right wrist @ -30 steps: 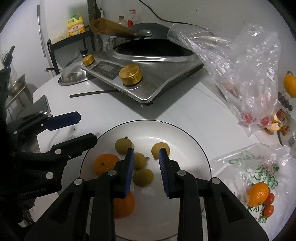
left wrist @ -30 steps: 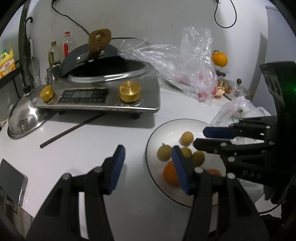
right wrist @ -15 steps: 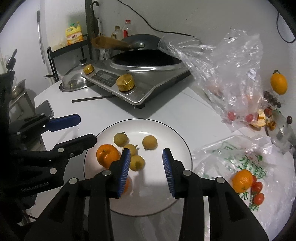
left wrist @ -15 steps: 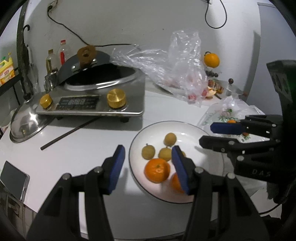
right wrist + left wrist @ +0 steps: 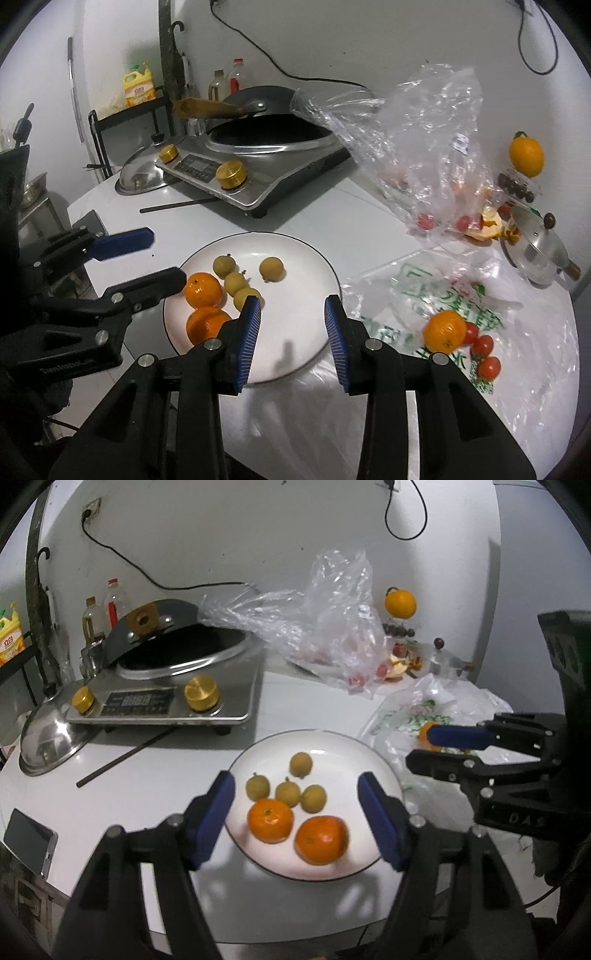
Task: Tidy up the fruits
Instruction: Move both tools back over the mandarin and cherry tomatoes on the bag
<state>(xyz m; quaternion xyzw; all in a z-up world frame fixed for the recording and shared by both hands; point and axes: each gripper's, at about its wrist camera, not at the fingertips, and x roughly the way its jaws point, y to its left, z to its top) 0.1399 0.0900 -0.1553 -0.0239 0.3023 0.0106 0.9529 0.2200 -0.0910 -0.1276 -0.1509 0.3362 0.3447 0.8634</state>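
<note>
Left wrist view has the left tongs (image 5: 295, 805) spread wide with nothing between the blue pads, hanging over the near half of a white plate (image 5: 332, 749) at lower centre of the frame. On the plate lie two mandarins (image 5: 270, 820) side by side toward the bottom edge and four small yellow-brown longans (image 5: 288, 792) above them: three are bunched together, the fourth sits apart toward the top. Right tongs (image 5: 424, 744) reach in from the right edge of that frame, over a printed plastic bag (image 5: 436, 709).

Right wrist view shows the right tongs (image 5: 293, 325) parted to a moderate gap and empty, over the lower right part of the plate (image 5: 303, 254). Lower right of the frame, a third mandarin (image 5: 444, 331) rests on the printed plastic bag (image 5: 454, 291) with a few cherry tomatoes (image 5: 484, 345) touching it. Left tongs (image 5: 155, 258) come in from the left edge, one finger overlapping the plate rim near the mandarins (image 5: 204, 290).

Upper centre holds an induction cooker (image 5: 236, 173) with a dark wok (image 5: 273, 134) on the white tabletop (image 5: 332, 206); a crumpled clear bag (image 5: 417, 147) lies to its right, and an orange (image 5: 526, 155) sits at the far right. A thin dark stick (image 5: 125, 755) lies below the cooker in the left wrist view.
</note>
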